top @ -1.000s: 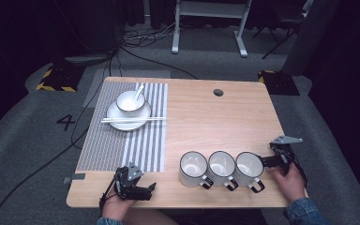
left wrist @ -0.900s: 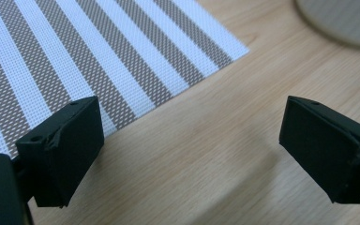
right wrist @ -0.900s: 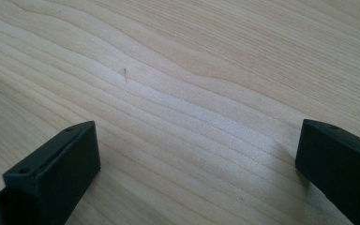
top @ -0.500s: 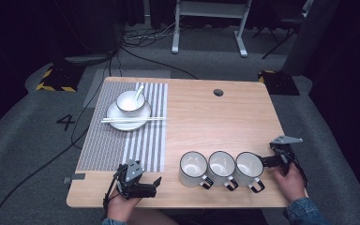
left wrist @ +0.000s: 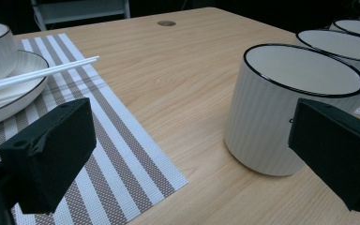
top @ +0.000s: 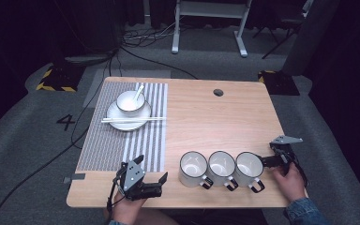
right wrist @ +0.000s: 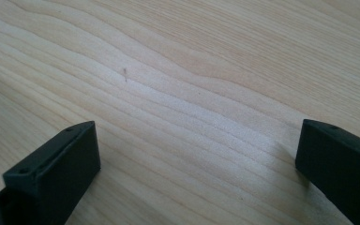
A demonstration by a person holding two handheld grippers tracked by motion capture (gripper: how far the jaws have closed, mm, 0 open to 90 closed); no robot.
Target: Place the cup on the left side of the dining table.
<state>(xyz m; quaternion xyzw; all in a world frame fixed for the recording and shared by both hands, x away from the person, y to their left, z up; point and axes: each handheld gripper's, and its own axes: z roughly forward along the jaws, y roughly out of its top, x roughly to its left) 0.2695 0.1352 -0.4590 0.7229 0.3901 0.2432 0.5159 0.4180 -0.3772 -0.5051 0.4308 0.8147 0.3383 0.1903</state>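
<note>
Three white mugs with black rims stand in a row near the table's front edge: left mug [top: 193,167], middle mug [top: 221,165], right mug [top: 248,166]. My left gripper [top: 161,184] lies low at the front edge, just left of the left mug, open and pointing at it. In the left gripper view the nearest mug [left wrist: 290,108] stands ahead and right of centre, with my left gripper [left wrist: 192,140] holding nothing. My right gripper [top: 265,162] sits just right of the right mug, open. In its own view my right gripper [right wrist: 197,154] faces bare wood.
A striped placemat [top: 117,140] covers the table's left side. On it stands a white plate [top: 122,120] carrying a bowl [top: 130,101] with a spoon, and white chopsticks [top: 133,119] lie across the plate. A cable hole [top: 218,92] is at the back.
My left gripper has shifted a little to the right, toward the left mug. The right gripper and the mugs have stayed put.
</note>
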